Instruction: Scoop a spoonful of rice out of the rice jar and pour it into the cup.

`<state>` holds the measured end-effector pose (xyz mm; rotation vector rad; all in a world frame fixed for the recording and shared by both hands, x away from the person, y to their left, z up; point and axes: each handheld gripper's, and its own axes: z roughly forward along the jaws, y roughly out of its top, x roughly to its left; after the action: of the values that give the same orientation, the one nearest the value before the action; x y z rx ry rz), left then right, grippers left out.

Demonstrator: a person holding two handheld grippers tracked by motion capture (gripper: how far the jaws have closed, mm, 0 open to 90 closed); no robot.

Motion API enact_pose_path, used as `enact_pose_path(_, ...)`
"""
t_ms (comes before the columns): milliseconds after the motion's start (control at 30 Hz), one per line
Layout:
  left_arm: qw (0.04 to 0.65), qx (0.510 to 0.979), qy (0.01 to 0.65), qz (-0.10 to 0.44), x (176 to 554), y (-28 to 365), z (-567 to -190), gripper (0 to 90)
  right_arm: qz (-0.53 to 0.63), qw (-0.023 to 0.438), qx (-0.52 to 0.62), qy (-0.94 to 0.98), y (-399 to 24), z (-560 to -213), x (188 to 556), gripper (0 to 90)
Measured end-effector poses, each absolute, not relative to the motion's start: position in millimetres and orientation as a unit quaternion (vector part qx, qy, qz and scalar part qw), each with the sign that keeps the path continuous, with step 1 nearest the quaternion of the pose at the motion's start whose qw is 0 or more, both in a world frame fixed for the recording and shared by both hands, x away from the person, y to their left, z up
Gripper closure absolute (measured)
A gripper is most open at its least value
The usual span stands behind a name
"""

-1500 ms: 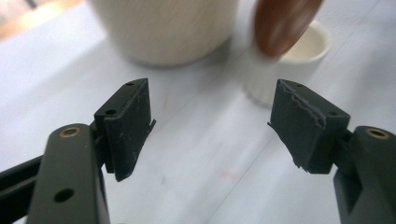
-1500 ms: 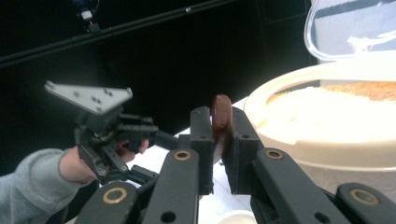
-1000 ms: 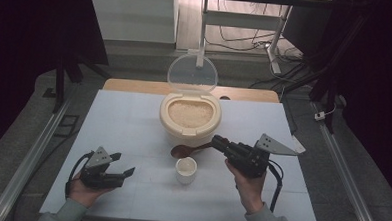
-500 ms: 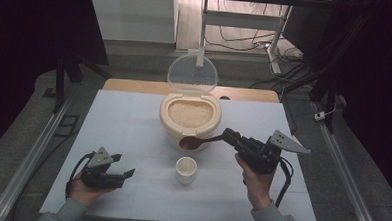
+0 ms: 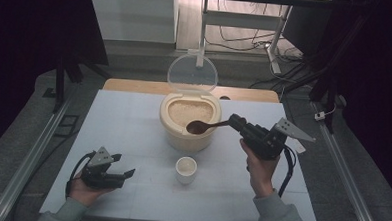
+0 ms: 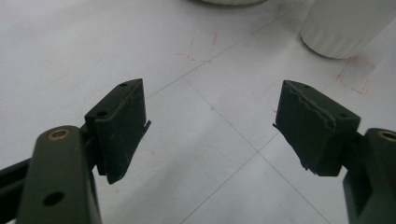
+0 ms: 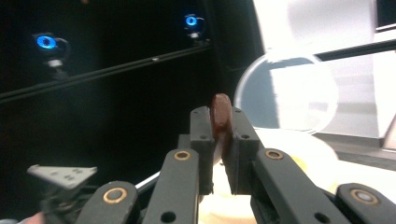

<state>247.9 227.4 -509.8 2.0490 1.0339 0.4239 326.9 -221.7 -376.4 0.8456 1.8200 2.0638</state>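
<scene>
Near the front left corner of the white desk (image 5: pixel 134 113), the left gripper (image 5: pixel 126 174) rests low in the person's left hand (image 5: pixel 83 189), lying on its side and pointing toward the middle of the desk. In the left gripper view its black ribbed fingers (image 6: pixel 120 126) stand wide apart with nothing between them, bare desk surface showing in the gap.

Toward the middle of the front edge stands a small white ribbed cup (image 5: pixel 186 169), apart from both grippers. Behind it, at the centre of the desk, sits a round cream plastic container (image 5: pixel 189 121) filled with pale grains, its clear round lid (image 5: pixel 192 74) raised upright at the back.

The dark brown wooden spoon (image 5: pixel 203 126) hangs level over the front rim of that container, bowl over the grains, handle running right. On the right side of the desk the right gripper (image 5: pixel 233 122), raised off the surface in the person's right hand (image 5: pixel 257 163), points left toward the container. Its fingers (image 7: pixel 203 140) are narrow, clamped on the spoon's handle, seen end-on in the right gripper view.
</scene>
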Motion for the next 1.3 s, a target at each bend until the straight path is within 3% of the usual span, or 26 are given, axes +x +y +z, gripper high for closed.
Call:
enact_pose_path(400,0.389,0.812,0.405,0.161,249.3,227.0,-511.4,24.0,0.671,0.191,0.327,0.638,-208.2,-367.6,365.3,82.5)
enact_pose_path(867,0.386,0.814,0.404,0.158,250.0,226.3,-512.3,23.6,0.605,0.270,0.320,0.677,-189.3,-358.9,382.5,82.5)
enact_pose_path(1300,0.382,0.816,0.403,0.159,250.3,225.8,-512.8,23.4,0.583,0.248,0.339,0.696,-181.8,-368.3,390.5,82.6)
